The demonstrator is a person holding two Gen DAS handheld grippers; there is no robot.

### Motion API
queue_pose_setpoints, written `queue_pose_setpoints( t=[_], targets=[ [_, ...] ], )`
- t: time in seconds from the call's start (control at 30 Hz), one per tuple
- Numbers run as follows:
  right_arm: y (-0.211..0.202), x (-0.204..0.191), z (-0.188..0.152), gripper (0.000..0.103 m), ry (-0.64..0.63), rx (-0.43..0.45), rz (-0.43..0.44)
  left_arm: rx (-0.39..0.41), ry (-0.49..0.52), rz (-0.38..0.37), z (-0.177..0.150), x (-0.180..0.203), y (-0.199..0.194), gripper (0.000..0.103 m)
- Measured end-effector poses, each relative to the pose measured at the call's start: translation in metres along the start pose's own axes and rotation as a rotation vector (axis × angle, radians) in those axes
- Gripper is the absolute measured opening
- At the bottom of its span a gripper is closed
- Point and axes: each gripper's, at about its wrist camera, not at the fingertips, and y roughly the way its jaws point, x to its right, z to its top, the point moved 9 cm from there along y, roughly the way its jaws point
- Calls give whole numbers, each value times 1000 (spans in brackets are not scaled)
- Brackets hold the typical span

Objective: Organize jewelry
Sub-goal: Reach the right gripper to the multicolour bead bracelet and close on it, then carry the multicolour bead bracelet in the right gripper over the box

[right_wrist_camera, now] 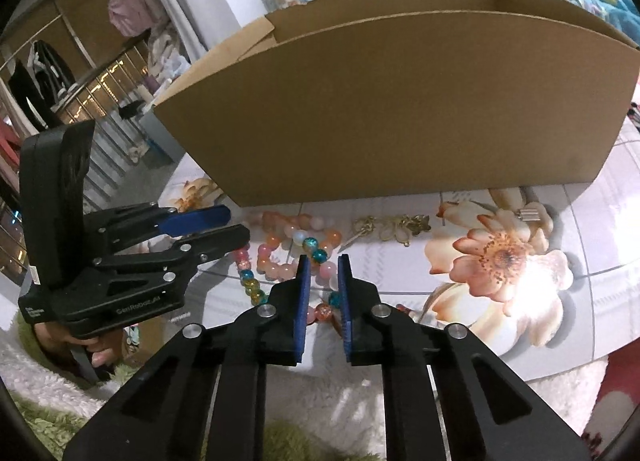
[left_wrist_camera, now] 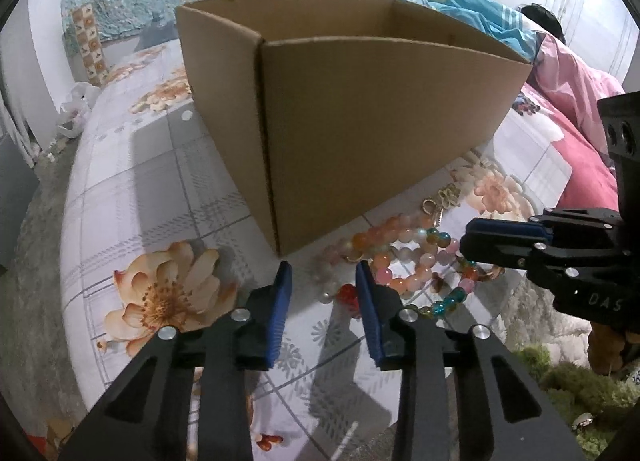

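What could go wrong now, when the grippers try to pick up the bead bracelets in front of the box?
The bead bracelets lie overlapped, so the right gripper, open above them, might lift several at once. The left gripper and right gripper are close together and could collide. The cardboard box wall is tall; a dangling strand may catch its rim.

Beaded bracelets (right_wrist_camera: 288,249) lie before the cardboard box (right_wrist_camera: 400,109), pendants (right_wrist_camera: 394,227) beside them.
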Motion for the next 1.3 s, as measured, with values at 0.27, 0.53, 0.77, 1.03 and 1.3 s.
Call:
queue_pose_setpoints(
  t=[0.27, 0.53, 0.77, 1.03, 1.3],
  targets=[
    [6, 1, -2, 8, 7, -31, 8, 4, 16, -4, 2, 2, 5, 18],
    [3, -3, 4, 0, 14, -2, 21, 33, 1, -13, 3, -4, 1, 9],
    [-13, -10, 5, 0, -9, 43, 38, 99, -13, -46, 9, 0, -26, 9],
    [-42, -13, 1, 0, -26, 113, 71, 175, 16, -81, 14, 18, -66, 9],
    [-40, 3, -12, 22, 15, 91, 68, 190, 47, -39, 7, 27, -69, 9]
  ],
)
